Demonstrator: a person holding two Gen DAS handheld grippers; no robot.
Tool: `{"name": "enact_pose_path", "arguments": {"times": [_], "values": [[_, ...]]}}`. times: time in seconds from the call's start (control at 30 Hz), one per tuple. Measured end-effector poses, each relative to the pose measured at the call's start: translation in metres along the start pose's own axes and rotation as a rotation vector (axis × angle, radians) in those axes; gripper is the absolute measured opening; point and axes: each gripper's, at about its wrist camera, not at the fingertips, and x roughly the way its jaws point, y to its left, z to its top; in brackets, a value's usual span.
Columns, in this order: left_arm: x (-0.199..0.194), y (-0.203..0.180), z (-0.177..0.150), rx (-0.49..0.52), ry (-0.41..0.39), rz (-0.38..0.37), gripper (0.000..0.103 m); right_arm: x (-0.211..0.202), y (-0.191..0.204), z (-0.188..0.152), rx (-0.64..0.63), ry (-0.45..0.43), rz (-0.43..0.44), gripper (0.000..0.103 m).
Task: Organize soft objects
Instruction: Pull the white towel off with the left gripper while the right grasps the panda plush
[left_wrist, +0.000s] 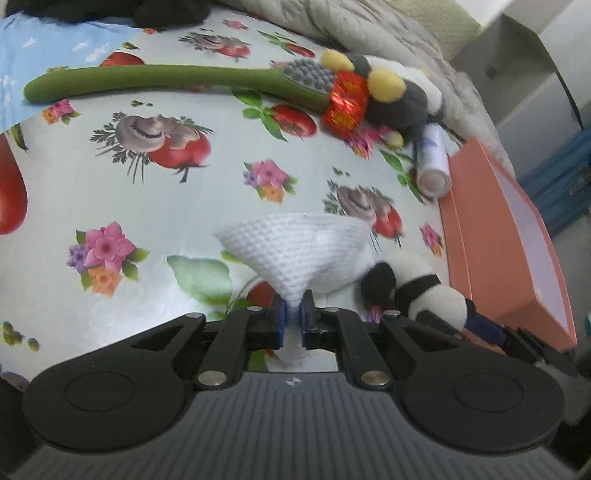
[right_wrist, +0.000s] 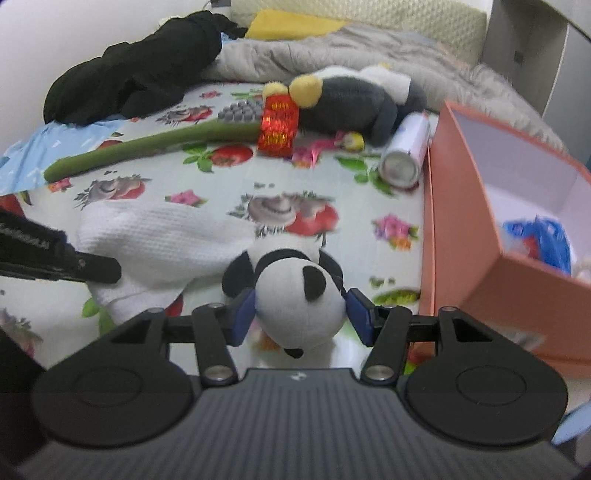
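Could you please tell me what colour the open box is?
Orange outside, white inside: the open box shows best in the right wrist view.

orange box (right_wrist: 476, 206): far end cut off | blue item (right_wrist: 539, 240) inside: blurred, unidentifiable

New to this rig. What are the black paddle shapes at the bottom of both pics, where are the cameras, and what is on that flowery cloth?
No robot arm here: a person carries a two-finger gripper in each hand, and each gripper has a fisheye camera looking forward along its fingers. The black shapes are the gripper bodies.

Left wrist view: the left gripper pinches a white waffle-weave cloth.

Right wrist view: the right gripper has a small panda plush between its blue pads.

On the floral tablecloth lie a long green brush, a grey and yellow plush with a red tag, and a white can on its side. An orange box stands open at the right, with something blue inside.
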Motion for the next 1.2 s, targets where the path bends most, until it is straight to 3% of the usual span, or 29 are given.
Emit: {"name": "enact_pose_path", "arguments": {"times": [0.03,0.1,0.23,0.4,0.57,0.63,0.8,1.0,1.2], "values": [[-0.001,0.0,0.001,0.023,0.01,0.002,0.038,-0.001,-0.001,-0.002,0.014,0.011,0.007,0.058],[-0.007,0.0,0.0,0.066,0.005,0.021,0.058,-0.002,-0.004,-0.003,0.038,0.025,0.026,0.058],[-0.017,-0.002,-0.003,0.18,-0.005,0.081,0.066,-0.005,-0.009,-0.002,0.072,0.025,0.057,0.068],[-0.029,-0.011,-0.007,0.325,-0.04,0.139,0.076,-0.003,-0.011,0.0,0.037,0.004,0.079,0.068],[-0.032,-0.026,-0.006,0.435,-0.053,0.15,0.078,0.01,-0.012,0.006,0.026,0.013,0.113,0.066],[-0.03,-0.032,-0.007,0.482,-0.056,0.141,0.084,0.014,-0.013,0.009,0.023,0.018,0.129,0.062],[-0.012,-0.036,-0.004,0.557,-0.038,0.125,0.086,0.032,-0.017,0.006,0.05,0.082,0.129,0.058],[0.032,-0.032,0.0,0.633,0.024,0.198,0.086,0.031,-0.02,0.002,0.054,0.082,0.113,0.056],[0.056,-0.018,0.007,0.607,0.047,0.231,0.086,0.025,-0.026,-0.004,0.076,0.08,0.101,0.056]]}}
